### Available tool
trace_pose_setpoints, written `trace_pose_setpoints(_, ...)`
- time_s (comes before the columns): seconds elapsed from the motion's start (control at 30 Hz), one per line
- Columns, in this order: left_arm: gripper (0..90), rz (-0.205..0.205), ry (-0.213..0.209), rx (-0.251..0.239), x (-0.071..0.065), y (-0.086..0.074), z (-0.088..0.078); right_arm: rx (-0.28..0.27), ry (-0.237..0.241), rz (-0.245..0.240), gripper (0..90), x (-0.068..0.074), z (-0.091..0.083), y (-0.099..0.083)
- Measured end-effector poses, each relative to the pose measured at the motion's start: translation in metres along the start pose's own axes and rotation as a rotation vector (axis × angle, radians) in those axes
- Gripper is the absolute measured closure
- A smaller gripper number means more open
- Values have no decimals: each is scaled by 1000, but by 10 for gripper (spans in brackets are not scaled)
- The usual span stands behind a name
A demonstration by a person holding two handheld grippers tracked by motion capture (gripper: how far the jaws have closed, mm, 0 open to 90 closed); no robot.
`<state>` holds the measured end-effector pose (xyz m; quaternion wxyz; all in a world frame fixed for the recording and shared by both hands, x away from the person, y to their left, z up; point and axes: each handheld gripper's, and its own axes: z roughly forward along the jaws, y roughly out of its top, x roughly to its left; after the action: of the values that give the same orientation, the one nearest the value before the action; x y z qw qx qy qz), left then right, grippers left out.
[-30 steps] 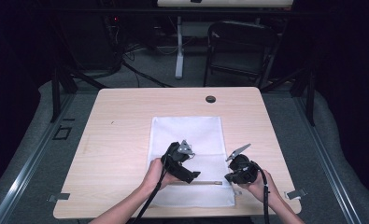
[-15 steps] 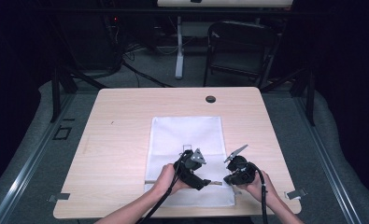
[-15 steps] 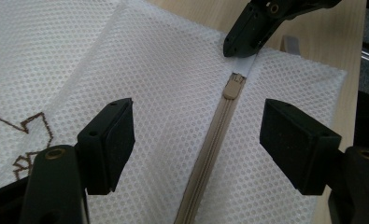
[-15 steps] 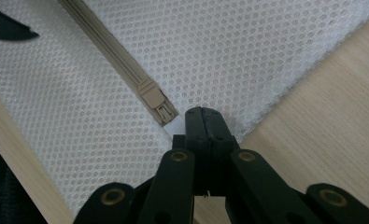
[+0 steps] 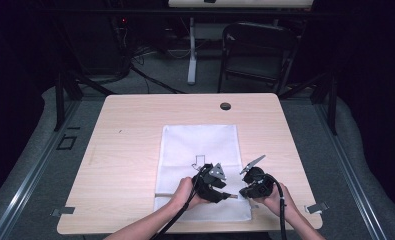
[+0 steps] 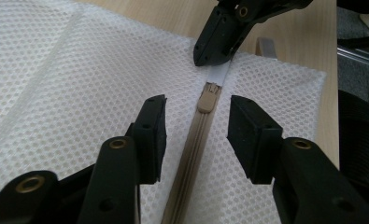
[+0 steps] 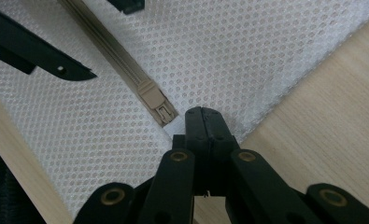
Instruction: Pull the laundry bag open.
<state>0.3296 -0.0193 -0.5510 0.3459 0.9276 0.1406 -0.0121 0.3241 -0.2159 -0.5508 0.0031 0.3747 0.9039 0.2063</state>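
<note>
A white mesh bag lies flat on the table with a tan zipper along its near edge. My left gripper hovers low over the zipper track, one jaw on each side. Its jaws have just been closing and stand apart from the track, clear of it. The tan zipper slider lies just beyond its fingertips. My right gripper is shut on the white tab at the zipper's end, right beside the slider. In the high view the left gripper and right gripper nearly meet.
The wooden table has a black round grommet near its far edge and metal clips at the near corners. A dark chair stands behind the table. The bag bears a small arrow outline.
My left gripper has slid right and toward the table's near edge along the zipper, ending close to the right gripper. The right gripper has stayed put.
</note>
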Motion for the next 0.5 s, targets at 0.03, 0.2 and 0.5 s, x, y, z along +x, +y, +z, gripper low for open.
trace_pose_setpoints(0.03, 609, -2, -12, -3, 0, 0, 2, -3, 2, 2, 900, 0, 0, 0)
trace_pose_setpoints(0.2, 655, 19, -31, 27, -3, 4, 14, -5, 1, 4, 900, 0, 1, 0)
trace_pose_setpoints(0.5, 768, 44, -24, 46, -7, 5, 29, -2, -4, -3, 900, 0, 0, 0)
